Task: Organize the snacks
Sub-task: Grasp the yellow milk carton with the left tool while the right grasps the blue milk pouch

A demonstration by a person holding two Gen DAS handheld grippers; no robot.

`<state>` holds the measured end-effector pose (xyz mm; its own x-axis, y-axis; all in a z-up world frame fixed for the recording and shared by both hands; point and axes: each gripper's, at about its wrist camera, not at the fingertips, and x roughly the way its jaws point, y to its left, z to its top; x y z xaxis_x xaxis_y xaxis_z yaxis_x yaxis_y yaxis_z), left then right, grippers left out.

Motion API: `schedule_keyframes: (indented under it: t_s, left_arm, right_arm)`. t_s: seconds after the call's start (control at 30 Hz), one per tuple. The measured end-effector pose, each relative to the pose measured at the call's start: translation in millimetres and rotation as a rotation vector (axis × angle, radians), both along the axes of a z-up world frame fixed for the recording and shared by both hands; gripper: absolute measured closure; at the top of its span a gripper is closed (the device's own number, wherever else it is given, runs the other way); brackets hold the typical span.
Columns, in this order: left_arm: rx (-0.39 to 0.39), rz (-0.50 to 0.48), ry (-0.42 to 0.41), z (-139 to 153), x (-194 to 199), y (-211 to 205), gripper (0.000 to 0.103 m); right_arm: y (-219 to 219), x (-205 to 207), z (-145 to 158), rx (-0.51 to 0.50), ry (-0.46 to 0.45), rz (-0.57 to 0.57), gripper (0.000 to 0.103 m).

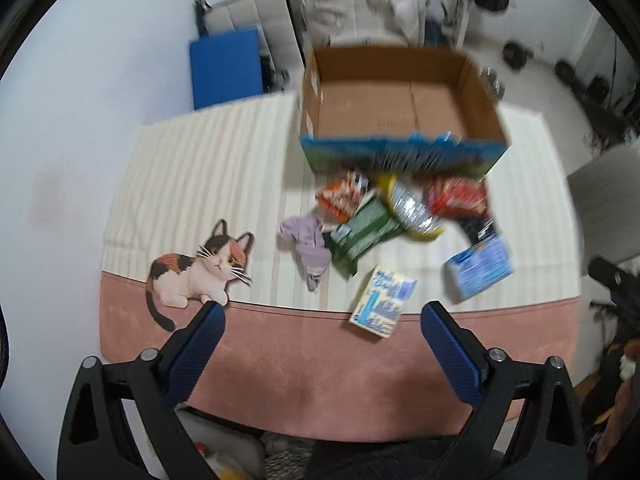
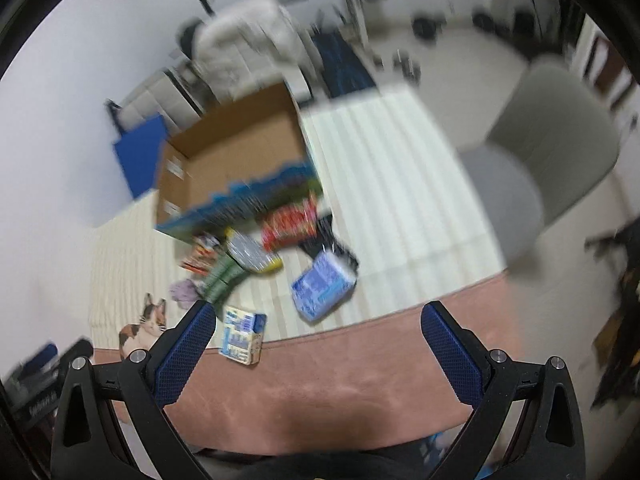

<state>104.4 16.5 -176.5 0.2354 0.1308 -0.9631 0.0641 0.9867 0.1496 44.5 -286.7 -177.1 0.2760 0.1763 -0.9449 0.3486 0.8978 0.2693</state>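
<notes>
both claws up over the pink edge of the rug (image 1: pixel 304 364), nothing in either one: left gripper (image 1: pixel 320 320) spread wide, right gripper (image 2: pixel 318 322) spread wide too. cardboard box (image 1: pixel 400 100) sits open at twelve o'clock on the striped part. snack pile (image 1: pixel 384 208) lies just in front of it, packets overlapping, blurred. small yellow-edged box (image 1: pixel 383 295) lies apart at six o'clock of the pile, blue packet (image 1: pixel 478 268) at four o'clock. printed cat (image 1: pixel 200 268) off at nine o'clock
</notes>
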Motion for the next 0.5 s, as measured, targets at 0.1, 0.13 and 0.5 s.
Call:
schedule_keyframes:
  t_s: [0.1,0.13,0.5]
  left_arm:
    - [0.047,-0.035,0.078,-53.6,11.6,-8.0,0.005]
    - [0.056,-0.04,0.096,-66.4,14.5,-8.5,0.005]
    - [0.102,-0.035,0.251,-163.9,34.6,-12.2,0.005]
  right_arm:
    - [-2.3,27.3,-83.3,0.121,0.148,-0.056,0.0]
    - [-0.9,32.9,-103.9,0.15,0.183,-0.076,0.0]
    - [38.2,79.5,-242.9,0.245,0.436,-0.211,0.028]
